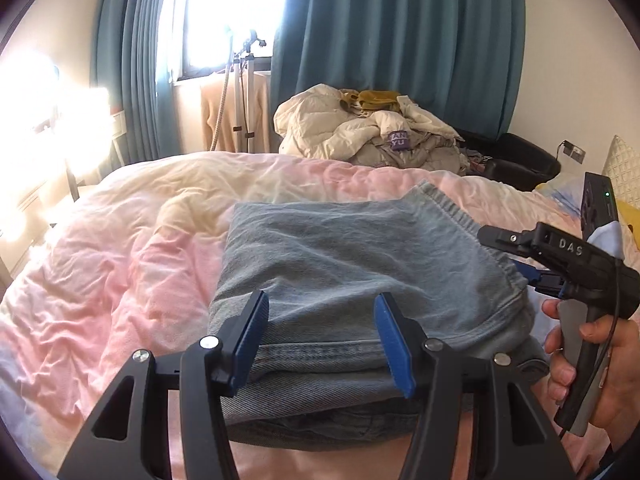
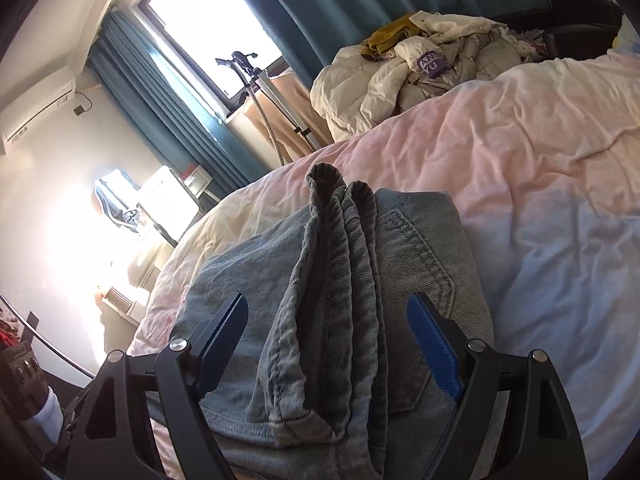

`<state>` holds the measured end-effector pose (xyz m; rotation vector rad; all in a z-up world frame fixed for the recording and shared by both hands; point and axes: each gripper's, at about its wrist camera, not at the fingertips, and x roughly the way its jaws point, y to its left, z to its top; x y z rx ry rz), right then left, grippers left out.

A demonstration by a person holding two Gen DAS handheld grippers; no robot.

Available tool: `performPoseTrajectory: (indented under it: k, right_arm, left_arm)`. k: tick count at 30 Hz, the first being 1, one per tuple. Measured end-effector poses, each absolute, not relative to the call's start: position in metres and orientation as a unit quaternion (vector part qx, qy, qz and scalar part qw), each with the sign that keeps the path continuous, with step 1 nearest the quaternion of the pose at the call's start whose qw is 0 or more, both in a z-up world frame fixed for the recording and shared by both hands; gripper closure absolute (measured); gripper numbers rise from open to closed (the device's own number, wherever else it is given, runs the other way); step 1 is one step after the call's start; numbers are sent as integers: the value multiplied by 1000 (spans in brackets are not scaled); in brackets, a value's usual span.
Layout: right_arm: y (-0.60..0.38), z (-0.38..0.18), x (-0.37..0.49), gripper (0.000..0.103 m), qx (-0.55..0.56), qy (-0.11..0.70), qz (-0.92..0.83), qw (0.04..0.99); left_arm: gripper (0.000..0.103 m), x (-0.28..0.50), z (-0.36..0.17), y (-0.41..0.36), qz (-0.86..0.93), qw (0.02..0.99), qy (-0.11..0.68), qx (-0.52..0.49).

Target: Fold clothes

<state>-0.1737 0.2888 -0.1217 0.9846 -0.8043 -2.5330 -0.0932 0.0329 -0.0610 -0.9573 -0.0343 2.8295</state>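
Folded light-blue jeans (image 1: 340,256) lie on the pink bed cover (image 1: 120,248). My left gripper (image 1: 324,340) hovers over their near folded edge. It is open, with its blue pads (image 1: 252,336) apart and not pressing the cloth. In the left wrist view my right gripper (image 1: 508,256), held by a hand (image 1: 592,368), is at the jeans' right edge, rolled onto its side. In the right wrist view it is open (image 2: 332,340) and wide. The layered hems of the jeans (image 2: 340,264) stand between its jaws, clear of both pads.
A heap of cream quilts and clothes (image 1: 360,128) sits beyond the bed's far end, beside a black chair (image 1: 516,156). A garment steamer stand (image 1: 244,92) is at the window, between teal curtains (image 1: 400,40). A pillow (image 1: 624,168) lies at the far right.
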Motion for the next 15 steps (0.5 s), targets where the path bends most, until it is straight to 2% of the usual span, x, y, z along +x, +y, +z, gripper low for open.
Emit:
performPoseTrajectory:
  k: [2,4,7,9,12,13,14,15]
  right_arm:
    - [287,-133,-181,20,346,-303,-869,181]
    - [283,-143,-184,20,362,-293,-866,178]
    - [277,-151,-187,22,385,-284,-857,193]
    - [275,-148,-186,24,380,-301,-843,234]
    - [269,-143,-186,30,378,-300,-840,247]
    - [269,-146,-187,40,385,-298,-841,236]
    - [270,-152,-188,56,394,-300,-841,218]
    - [274,-158,-189,65,402,-304,-840,199]
  left_arm:
    - [47,-98,-69,33,944,70,-4,-323]
    - [46,-98,-74,40,946,64,20,-317]
    - [40,-96,-78,46,948,58,34,-312]
    - [39,-96,-78,46,948,56,34,-310]
    - [39,-96,-78,42,948,58,29,-312]
    - [39,-96,-77,41,948,59,26,-313]
    - [39,-96,-76,40,947,62,21,-314]
    - [39,-96,-74,40,947,65,14,-315]
